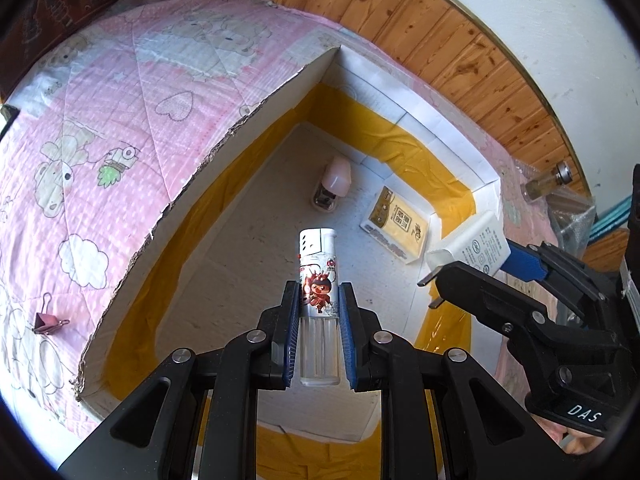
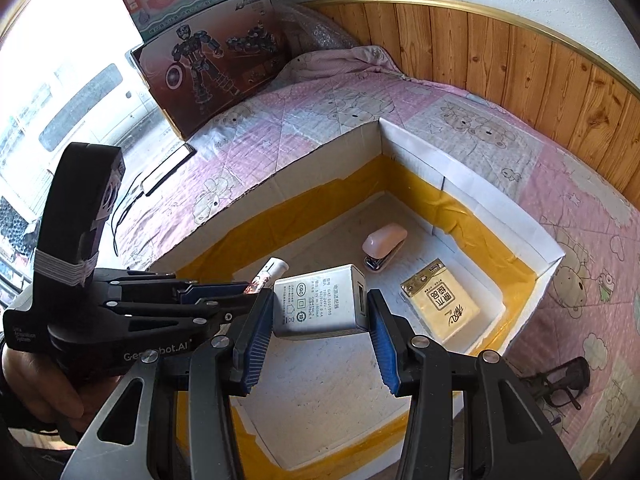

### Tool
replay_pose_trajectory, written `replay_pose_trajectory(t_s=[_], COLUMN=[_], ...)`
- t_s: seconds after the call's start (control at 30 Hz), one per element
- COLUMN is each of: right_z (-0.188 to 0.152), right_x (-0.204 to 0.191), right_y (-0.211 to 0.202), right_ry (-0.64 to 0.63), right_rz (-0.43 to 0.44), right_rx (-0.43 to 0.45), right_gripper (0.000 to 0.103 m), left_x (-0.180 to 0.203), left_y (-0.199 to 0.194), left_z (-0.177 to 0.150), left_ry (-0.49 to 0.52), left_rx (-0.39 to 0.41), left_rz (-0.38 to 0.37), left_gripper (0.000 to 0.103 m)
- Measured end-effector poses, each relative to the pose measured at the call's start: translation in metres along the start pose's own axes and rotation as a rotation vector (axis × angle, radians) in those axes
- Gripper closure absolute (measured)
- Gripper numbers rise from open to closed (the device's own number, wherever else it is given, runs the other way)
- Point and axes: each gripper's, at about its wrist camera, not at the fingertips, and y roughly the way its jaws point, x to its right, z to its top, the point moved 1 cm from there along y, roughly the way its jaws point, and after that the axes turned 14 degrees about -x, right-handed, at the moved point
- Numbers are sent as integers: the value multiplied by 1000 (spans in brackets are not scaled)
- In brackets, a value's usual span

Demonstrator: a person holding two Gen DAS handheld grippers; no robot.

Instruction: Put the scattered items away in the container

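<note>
Both grippers hang over the open box, each with one thing in its jaws. Left gripper is closed tight on a lighter, its blue pads pressing the printed middle while the white cap points forward and down at the box floor. Right gripper stands about half open, but it is a real grip: the pads press both ends of a white charger, held across with its label up.

Inside the box already lie a pink stapler and a yellow tissue pack, well apart from each other. A binder clip is not yet tidied and lies on the pink quilt outside the box, and glasses lie on the quilt on the other side.

The step in hand, as I judge it, is the drop. To do it well, lower each gripper toward a bare part of the floor (the near half looks free), keep the two tools from knocking together, and open only when the thing is low, so it does not bounce onto the stapler or over the wall.
</note>
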Motion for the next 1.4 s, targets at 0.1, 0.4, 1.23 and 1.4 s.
replay_pose_trajectory(t_s=[0.1,0.4,1.23,1.4], right_z=[10,41,100,108], right_x=[2,1,12,14], right_y=[8,26,90,102], right_ry=[-6,-41,-67,-57], right_rz=[1,-21,-93,-80], right_rx=[-24,-61,-183,-208], right_gripper=[55,55,55,55], left_x=[-2,-7,-15,-17], left_y=[2,6,6,7], left_z=[1,5,24,30], left_ry=[-3,-8,-23,-28], left_rx=[-9,-25,-35,-41], left_rz=[-2,-21,-40,-31], left_gripper=[84,84,84,84])
